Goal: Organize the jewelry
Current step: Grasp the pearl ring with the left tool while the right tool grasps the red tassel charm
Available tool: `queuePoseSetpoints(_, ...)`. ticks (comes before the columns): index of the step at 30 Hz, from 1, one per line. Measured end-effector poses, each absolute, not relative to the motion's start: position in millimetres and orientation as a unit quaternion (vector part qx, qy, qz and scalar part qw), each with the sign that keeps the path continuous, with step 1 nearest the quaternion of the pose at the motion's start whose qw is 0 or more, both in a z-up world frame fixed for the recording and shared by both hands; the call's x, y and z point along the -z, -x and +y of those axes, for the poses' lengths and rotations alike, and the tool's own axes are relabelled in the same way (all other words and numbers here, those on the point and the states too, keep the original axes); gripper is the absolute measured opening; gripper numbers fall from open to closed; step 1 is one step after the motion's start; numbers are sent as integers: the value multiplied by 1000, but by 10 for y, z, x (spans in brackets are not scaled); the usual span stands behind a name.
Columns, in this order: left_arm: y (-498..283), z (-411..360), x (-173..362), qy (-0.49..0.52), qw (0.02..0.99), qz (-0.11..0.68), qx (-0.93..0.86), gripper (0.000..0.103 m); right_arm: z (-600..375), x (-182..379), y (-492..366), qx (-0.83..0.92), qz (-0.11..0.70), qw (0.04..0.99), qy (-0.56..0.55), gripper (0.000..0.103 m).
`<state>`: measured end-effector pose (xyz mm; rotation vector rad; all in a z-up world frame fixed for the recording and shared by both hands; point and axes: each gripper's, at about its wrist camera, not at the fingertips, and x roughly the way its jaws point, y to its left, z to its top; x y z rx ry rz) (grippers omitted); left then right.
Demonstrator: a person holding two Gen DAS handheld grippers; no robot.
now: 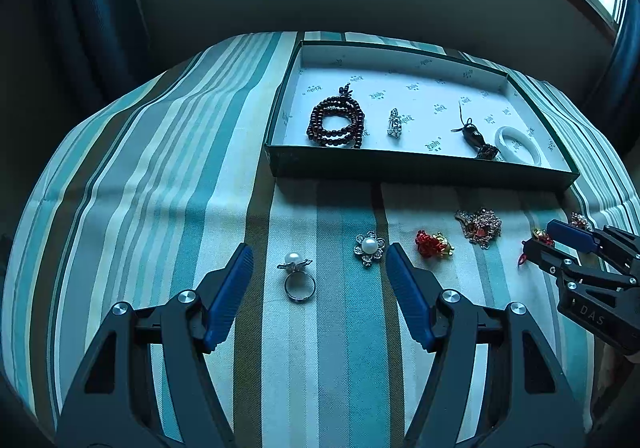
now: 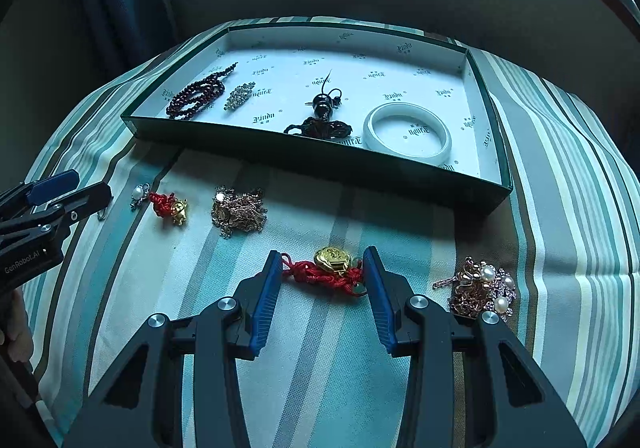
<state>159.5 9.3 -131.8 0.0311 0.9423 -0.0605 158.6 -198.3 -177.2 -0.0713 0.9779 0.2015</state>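
The left gripper (image 1: 319,256) hangs over the striped tablecloth (image 1: 160,167) with its jaws spread wide and nothing between the pads; a pearl ring (image 1: 298,278) lies on the cloth in the gap between the two fingers, touching neither, and a pearl flower brooch (image 1: 369,247) lies just beside the right-hand fingertip. The right gripper (image 2: 320,268) is about half open around a red knotted cord with a gold charm (image 2: 330,270): the blue pads (image 2: 267,296) stand at either end of the cord, very close to it, but whether they press on it cannot be told, so the grip looks loose at best. In the green box (image 2: 312,157), at the far side of the cloth, four pieces lie on the printed white lining: one coil of dark red beads (image 2: 196,91), one small sparkly clip (image 2: 239,95), one dark bead pendant with a tassel (image 2: 320,115) and one white bangle (image 2: 408,133). On the cloth outside the box six pieces can be counted: the ring, the flower brooch, two red cords with gold charms, the second one (image 2: 170,207) lying further left, one heap of rose-gold chain (image 2: 239,211), and one tangle of chain with pearls (image 2: 482,290) just beside the right gripper's outer finger.
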Motion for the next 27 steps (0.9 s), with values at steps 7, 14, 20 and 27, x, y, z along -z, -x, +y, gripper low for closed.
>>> queuePoseSetpoints(7, -1589, 184, 1414, -11, 884, 466, 16, 68, -2087, 1761, -1519, -92, 467, 879, 20, 22)
queuePoseSetpoints(14, -1618, 173, 1460, -16, 883, 469, 14, 68, -2112, 1749, -1476, -97, 470, 877, 13, 16)
queuePoseSetpoints(20, -1653, 175, 1512, -13, 879, 476, 15, 59, -2105, 1752, -1474, -100, 471, 877, 13, 16)
queuePoseSetpoints(27, -1710, 221, 1573, -5, 877, 480, 15, 41, -2094, 1755, -1472, -100, 471, 877, 13, 16)
